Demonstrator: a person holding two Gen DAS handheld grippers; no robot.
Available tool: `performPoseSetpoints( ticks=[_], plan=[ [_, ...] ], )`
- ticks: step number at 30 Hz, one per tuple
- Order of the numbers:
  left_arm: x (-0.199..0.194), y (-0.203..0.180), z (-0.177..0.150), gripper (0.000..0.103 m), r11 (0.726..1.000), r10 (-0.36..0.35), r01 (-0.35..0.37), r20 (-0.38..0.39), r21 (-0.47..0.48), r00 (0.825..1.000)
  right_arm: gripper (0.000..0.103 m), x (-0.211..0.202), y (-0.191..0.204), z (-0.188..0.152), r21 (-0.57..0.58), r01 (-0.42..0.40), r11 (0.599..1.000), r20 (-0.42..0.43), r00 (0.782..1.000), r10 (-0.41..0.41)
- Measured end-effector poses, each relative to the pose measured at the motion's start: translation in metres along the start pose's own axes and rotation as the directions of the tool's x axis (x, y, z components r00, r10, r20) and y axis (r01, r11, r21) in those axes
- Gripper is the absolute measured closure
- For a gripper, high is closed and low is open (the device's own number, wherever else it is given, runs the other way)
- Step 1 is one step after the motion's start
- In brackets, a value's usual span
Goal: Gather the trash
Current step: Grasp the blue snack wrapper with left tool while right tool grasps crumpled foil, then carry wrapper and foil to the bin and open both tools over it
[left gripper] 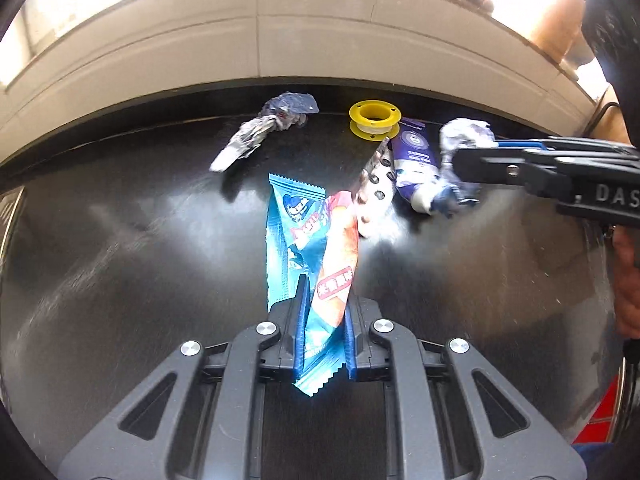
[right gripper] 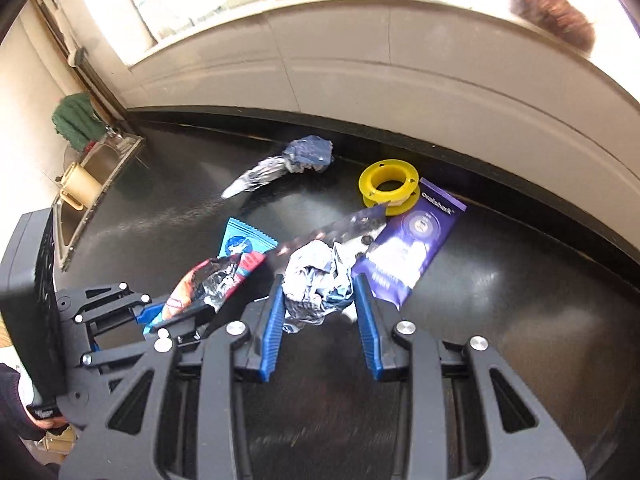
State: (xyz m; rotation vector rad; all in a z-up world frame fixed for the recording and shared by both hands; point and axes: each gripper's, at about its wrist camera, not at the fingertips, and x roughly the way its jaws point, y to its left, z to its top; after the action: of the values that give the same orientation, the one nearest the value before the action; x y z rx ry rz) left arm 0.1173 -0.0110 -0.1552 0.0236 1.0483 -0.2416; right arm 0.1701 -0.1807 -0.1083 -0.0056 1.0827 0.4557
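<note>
My left gripper (left gripper: 324, 304) is shut on a blue and orange snack wrapper (left gripper: 316, 248), which stands up between its pads above the black counter (left gripper: 120, 248). In the right wrist view the same wrapper (right gripper: 208, 284) hangs from the left gripper (right gripper: 160, 316) at the lower left. My right gripper (right gripper: 320, 292) is closed around a crumpled silver wrapper (right gripper: 316, 280); it also shows at the right of the left wrist view (left gripper: 464, 148), held by the right gripper (left gripper: 460, 160). A purple packet (right gripper: 412, 248), a silver pill blister (right gripper: 340, 228) and another crumpled wrapper (right gripper: 288, 164) lie on the counter.
A yellow tape spool (right gripper: 390, 188) sits near the back edge by the beige tiled wall (right gripper: 360, 64). A steel sink (right gripper: 92, 184) with a beige cup lies at the far left. The black counter (right gripper: 520, 300) stretches to the right.
</note>
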Motion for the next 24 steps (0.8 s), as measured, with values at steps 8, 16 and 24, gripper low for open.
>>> performPoseSetpoints(
  ticks=[8, 16, 24],
  plan=[
    [-0.051, -0.003, -0.041, 0.089, 0.999, 0.031, -0.03, 0.019, -0.042, 0.999, 0.069, -0.044, 0.012, -0.047, 0.006, 0.012, 1.0, 0.025, 1.0, -0.012],
    [-0.08, -0.013, -0.065, 0.089, 0.998, 0.049, -0.047, 0.05, -0.04, 0.998, 0.069, -0.058, 0.023, -0.072, -0.001, 0.028, 1.0, 0.039, 0.999, -0.028],
    [-0.107, 0.001, -0.078, 0.089, 0.992, 0.085, -0.075, 0.097, -0.104, 0.992, 0.069, -0.06, 0.06, -0.074, -0.083, 0.008, 0.997, 0.038, 0.999, -0.005]
  ],
)
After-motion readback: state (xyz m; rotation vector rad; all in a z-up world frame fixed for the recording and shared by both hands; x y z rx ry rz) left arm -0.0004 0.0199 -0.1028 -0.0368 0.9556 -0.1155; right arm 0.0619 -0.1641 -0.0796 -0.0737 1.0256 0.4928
